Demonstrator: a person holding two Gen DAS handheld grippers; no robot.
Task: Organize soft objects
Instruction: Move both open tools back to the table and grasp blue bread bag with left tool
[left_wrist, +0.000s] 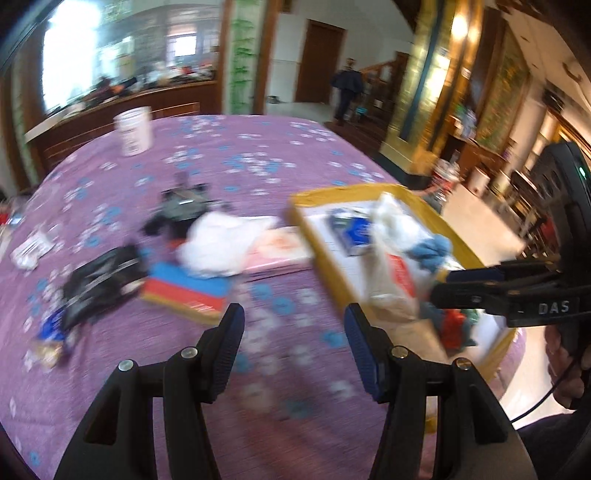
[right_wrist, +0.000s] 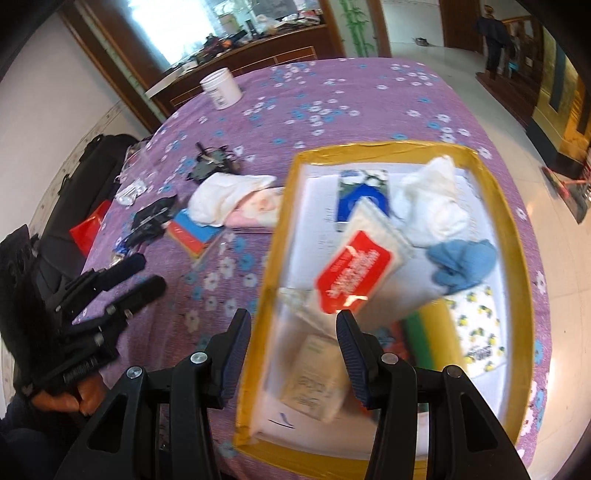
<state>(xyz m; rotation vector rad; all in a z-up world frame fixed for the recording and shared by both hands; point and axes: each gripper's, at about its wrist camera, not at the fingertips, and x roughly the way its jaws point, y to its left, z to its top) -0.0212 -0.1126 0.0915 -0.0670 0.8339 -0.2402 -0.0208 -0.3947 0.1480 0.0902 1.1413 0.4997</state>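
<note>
Two hand-held grippers of matte black plastic. Left gripper (left_wrist: 294, 325): angular black finger arms with triangular cut-outs, silver round screw heads at the pivots, ribbed dark-blue pads (left_wrist: 364, 352) on the inner faces. Right gripper (right_wrist: 293, 332): same black arms, silver screws, ribbed blue pads (right_wrist: 351, 354). On the right gripper's side, white letters "DAS", a small green light on the rounded black housing, a thin black cable below. Dark sleeve (left_wrist: 546, 439) at the wrist.

Matt woven purple tablecloth (right_wrist: 332, 107) with printed flowers; a cardboard tray (right_wrist: 498, 206) edged in glossy yellow tape; a shiny plastic packet with a red label (right_wrist: 354, 273); soft blue cloth (right_wrist: 461, 262) — and crumpled white cloth (right_wrist: 436, 199); a smooth white plastic tub (right_wrist: 221, 88).
</note>
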